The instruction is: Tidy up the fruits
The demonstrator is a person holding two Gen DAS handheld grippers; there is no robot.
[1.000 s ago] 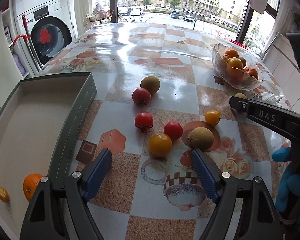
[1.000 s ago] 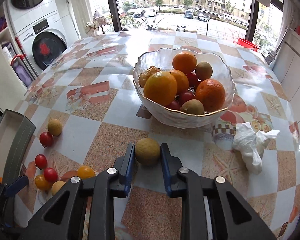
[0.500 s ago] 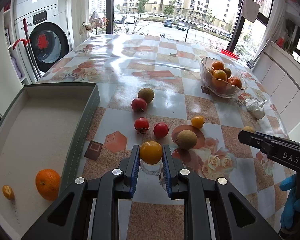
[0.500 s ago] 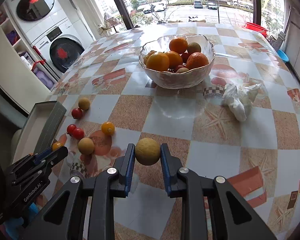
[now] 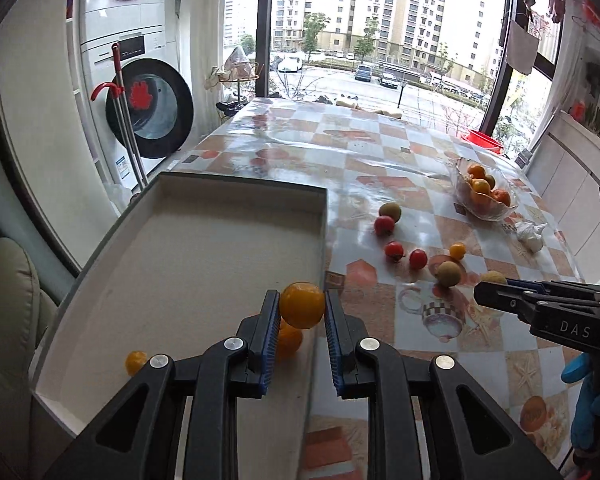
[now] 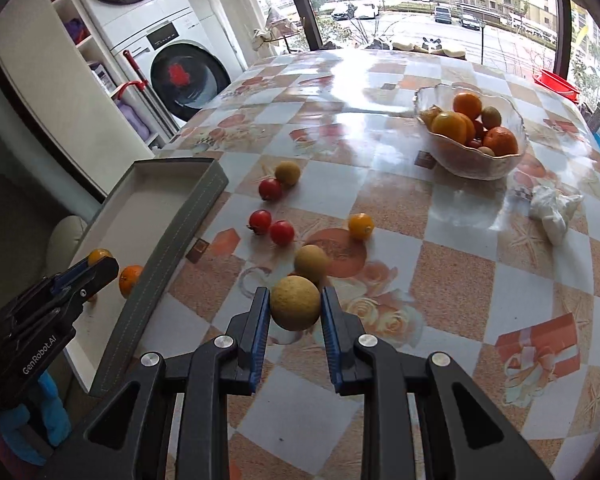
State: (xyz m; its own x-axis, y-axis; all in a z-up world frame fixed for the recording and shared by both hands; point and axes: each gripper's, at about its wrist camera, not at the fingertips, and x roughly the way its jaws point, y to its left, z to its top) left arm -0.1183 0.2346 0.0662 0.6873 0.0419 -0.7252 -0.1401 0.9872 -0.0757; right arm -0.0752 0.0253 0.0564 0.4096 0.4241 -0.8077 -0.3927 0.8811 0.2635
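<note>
Left gripper (image 5: 302, 312) is clamped on a yellow-orange fruit (image 5: 302, 305), pads pinching its sides, hanging over the near corner of the grey tray (image 5: 228, 184); right gripper (image 6: 294, 312) is closed on a tan round fruit (image 6: 295, 302), held off the table (image 6: 460, 280), not yet over the tray; risks as I read them: both fruits are round and smooth and gripped only across the middle, so any twist could squirt one out; a drop from the left would likely land on the orange (image 5: 290, 340) sitting right under it and bounce, or clip the tray wall and roll onto the table; the right one has to cross the wall (image 6: 172, 256) with the left gripper close by on that side, so a collision is plausible; loose tomatoes (image 6: 282, 232) and the other tan fruit (image 6: 311, 263) lie just beyond its fingertips and could get knocked rolling; glass bowl (image 6: 472, 164) is well apart, no concern.
</note>
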